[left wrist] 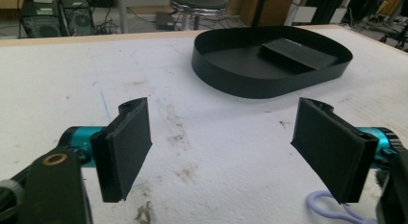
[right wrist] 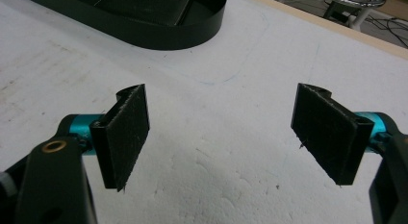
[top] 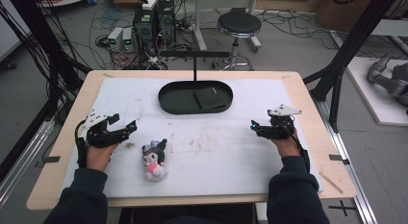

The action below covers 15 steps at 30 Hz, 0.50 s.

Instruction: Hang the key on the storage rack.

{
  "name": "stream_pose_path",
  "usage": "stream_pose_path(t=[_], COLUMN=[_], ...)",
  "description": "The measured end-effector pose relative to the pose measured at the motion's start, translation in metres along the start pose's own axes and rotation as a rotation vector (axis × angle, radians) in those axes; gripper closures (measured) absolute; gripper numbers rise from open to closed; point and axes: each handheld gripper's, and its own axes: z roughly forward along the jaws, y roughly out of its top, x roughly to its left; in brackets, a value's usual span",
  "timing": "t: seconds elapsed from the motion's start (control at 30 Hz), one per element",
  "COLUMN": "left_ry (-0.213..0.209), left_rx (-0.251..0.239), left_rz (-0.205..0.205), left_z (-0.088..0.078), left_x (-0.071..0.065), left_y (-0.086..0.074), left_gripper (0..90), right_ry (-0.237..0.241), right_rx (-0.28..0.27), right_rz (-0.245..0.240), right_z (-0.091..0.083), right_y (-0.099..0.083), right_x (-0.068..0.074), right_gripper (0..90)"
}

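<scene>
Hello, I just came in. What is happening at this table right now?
A person sits at the table with a two-jaw gripper in each hand. The left gripper and the right gripper both rest low over the white mat, jaws wide apart, holding nothing. A small plush toy lies on the mat beside the left gripper, untouched. A black oval tray with a flat black item inside stands farther back. Nothing is being handled at this moment.

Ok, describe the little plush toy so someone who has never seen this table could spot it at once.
Start at the white mat covering the wooden table, with the black oval tray at its far side. Come to the near left part, just right of the left tongs: the plush toy lies there. It is the lone soft thing, black and white with a pink front.
</scene>
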Motion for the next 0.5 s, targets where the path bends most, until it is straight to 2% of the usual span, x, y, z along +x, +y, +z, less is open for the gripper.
stream_pose_path(t=[0.13,0.27,0.37,0.5], left_ry=[-0.007,-0.024,-0.057,-0.103], left_rx=[0.037,0.080,0.116,0.173], left_rz=[-0.022,-0.006,0.003,-0.024], left_z=[-0.002,-0.002,-0.001,0.006], left_x=[-0.014,-0.032,-0.041,-0.050], left_y=[-0.001,-0.003,-0.009,-0.016], left_gripper=[25.3,26.5,31.5,31.6], right_ry=[-0.004,-0.003,-0.005,0.000], right_rx=[0.009,0.000,0.004,0.008], right_rz=[-0.015,-0.023,-0.024,-0.028], right_z=[-0.002,-0.004,-0.003,-0.002], right_y=[0.000,0.000,-0.001,-0.001], right_x=[0.002,0.003,0.003,0.003], right_gripper=[21.5,21.5,21.5,21.6])
